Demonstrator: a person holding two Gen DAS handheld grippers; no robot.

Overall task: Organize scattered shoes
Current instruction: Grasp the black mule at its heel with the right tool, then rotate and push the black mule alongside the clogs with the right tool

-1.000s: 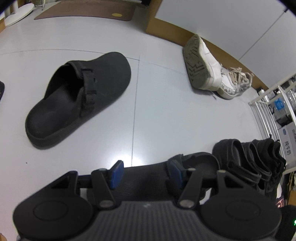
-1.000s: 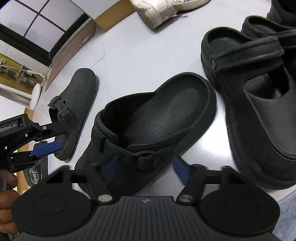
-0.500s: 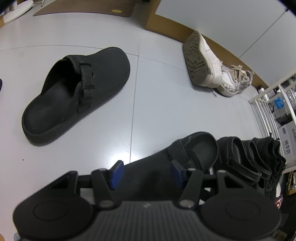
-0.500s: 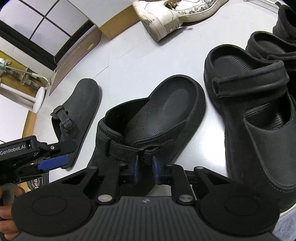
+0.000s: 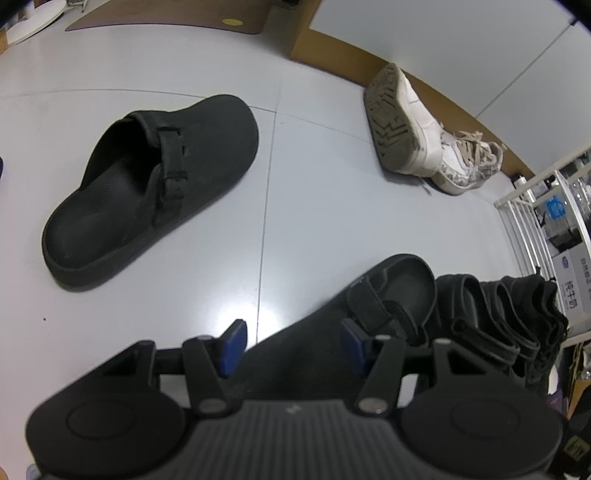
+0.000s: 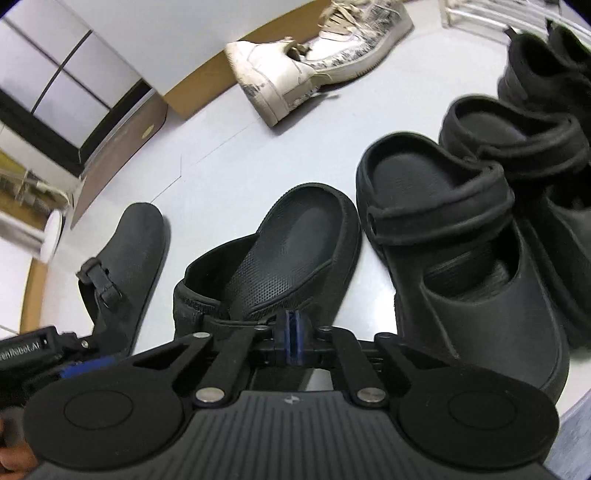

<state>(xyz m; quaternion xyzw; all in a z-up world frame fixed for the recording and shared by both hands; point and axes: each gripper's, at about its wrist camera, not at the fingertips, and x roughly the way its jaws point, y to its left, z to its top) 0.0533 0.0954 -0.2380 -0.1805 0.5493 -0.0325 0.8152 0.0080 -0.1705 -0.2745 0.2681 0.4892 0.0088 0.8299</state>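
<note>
We see the right gripper [image 6: 291, 334] fingers together w/ nothing held, beside the black clog [image 6: 273, 258]; left gripper [image 5: 291, 341] fingers apart, empty.

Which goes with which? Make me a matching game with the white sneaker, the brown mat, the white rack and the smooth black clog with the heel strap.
Things:
1. white sneaker
2. brown mat
3. white rack
4. smooth black clog

States:
A. has boxes behind its bars
B. stands upright in the row of black shoes
C. tipped on its side, sole showing
D. lies flat, with a yellow dot on it

Pairs: 1-C, 2-D, 3-A, 4-B
</note>
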